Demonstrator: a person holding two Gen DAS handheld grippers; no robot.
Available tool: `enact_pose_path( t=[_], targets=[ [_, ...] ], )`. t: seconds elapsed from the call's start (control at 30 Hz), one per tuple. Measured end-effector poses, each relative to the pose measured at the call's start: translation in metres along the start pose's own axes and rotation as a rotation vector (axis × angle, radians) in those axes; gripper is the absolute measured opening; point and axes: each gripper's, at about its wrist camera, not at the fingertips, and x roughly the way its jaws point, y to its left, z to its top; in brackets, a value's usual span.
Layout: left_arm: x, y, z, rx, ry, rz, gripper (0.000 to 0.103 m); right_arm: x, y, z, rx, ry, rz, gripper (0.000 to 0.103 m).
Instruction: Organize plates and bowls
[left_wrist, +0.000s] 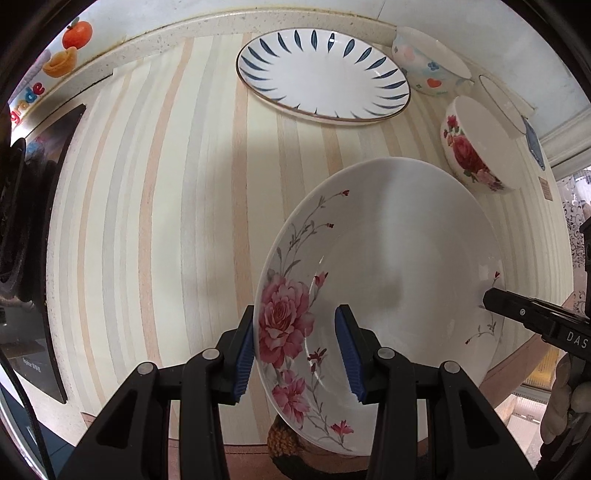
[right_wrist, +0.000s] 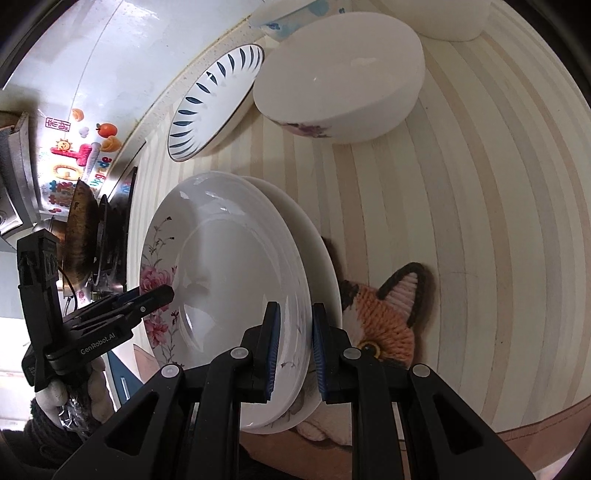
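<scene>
The striped desk (left_wrist: 155, 221) fills most of both views. In the lower centre of the left wrist view a rose plate (left_wrist: 388, 295) is seen, and its near rim is straddled by the left gripper (left_wrist: 295, 354), one blue pad outside the rim and one inside; the jaws are set well apart, and the outer pad is touching the rim or just beside it, so a firm clamp cannot be told. In the right wrist view that plate (right_wrist: 221, 295) is shown lying on a second white plate (right_wrist: 317, 258), with both far rims taken between the pads of the right gripper (right_wrist: 293, 354), whose jaws are narrowly apart around the stacked edges; contact looks close, but real clamping cannot be told. A blue-leaf plate (left_wrist: 321, 74) lies at the upper centre of the left view, well apart from the stack. A rose bowl (left_wrist: 476, 144) stands at the upper right, with a pastel bowl (left_wrist: 428, 62) beyond it. A knitted fox coaster (right_wrist: 384, 310) is partly covered by the stack, right of centre in the right view.
</scene>
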Motion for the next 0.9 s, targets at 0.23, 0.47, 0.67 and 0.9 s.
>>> enact_pose_path(
  t=[0.23, 0.47, 0.67, 0.9],
  targets=[
    [0.008, -0.007, 0.001, 0.008, 0.008, 0.005, 0.038, 0.001, 0.001, 0.006, 0.002, 0.009, -0.011, 0.019],
    [0.014, -0.009, 0.002, 0.003, 0.025, 0.002, 0.038, -0.004, -0.003, 0.003, 0.043, 0.022, -0.003, 0.019],
    [0.020, -0.010, 0.002, 0.016, 0.031, 0.003, 0.038, -0.007, -0.001, 0.001, 0.043, 0.032, -0.011, 0.019],
    [0.020, -0.008, 0.002, 0.021, 0.031, 0.002, 0.038, -0.012, 0.000, 0.002, 0.056, 0.050, -0.021, 0.021]
  ],
)
